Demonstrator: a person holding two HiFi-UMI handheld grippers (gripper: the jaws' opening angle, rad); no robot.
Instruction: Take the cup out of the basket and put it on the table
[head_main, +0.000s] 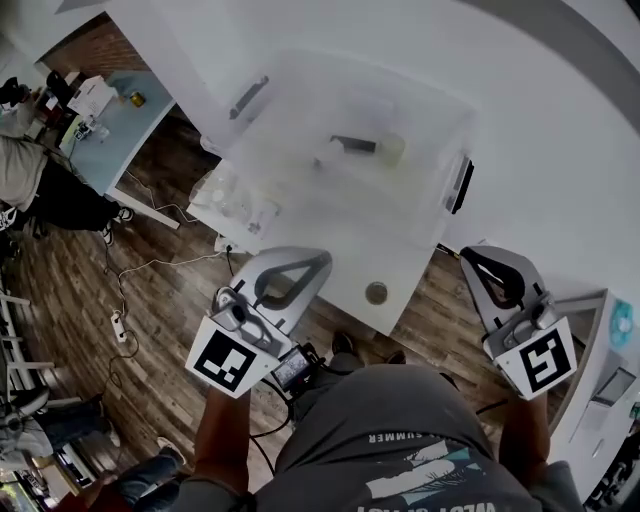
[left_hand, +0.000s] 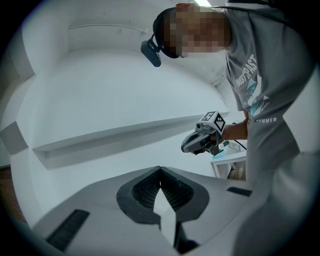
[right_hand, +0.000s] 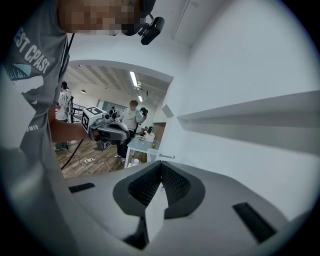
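The person holds both grippers low, in front of the near edge of the white table (head_main: 560, 150), one at each side of the body. The left gripper (head_main: 325, 258) has its two grey jaws pressed together. In the left gripper view the ribbed black pads (left_hand: 145, 190) meet at the tip and nothing stands between them. The right gripper (head_main: 467, 256) is in the same state. In the right gripper view its jaws are closed one against the other, with nothing pinched. Each gripper carries a white cube with black square markers at its rear end, near the hand.

The rectangular basket of white translucent plastic (head_main: 430, 215) stands on the table, beyond both grippers and apart from them. It has a grey handle on each short side. The pale cup (head_main: 390, 150) is inside the basket, toward its far right part, and a dark piece shows just beside it on the left. The plastic wall blurs the cup, so I cannot tell if it stands upright or lies on its side. No jaw touches the cup or the basket.

A small round grey disc (head_main: 376, 292) lies on the table near its front edge, between the two grippers. Under the left gripper is the brown wooden floor (head_main: 150, 250) with thin cables on it. The person wears a grey T-shirt (head_main: 400, 430).
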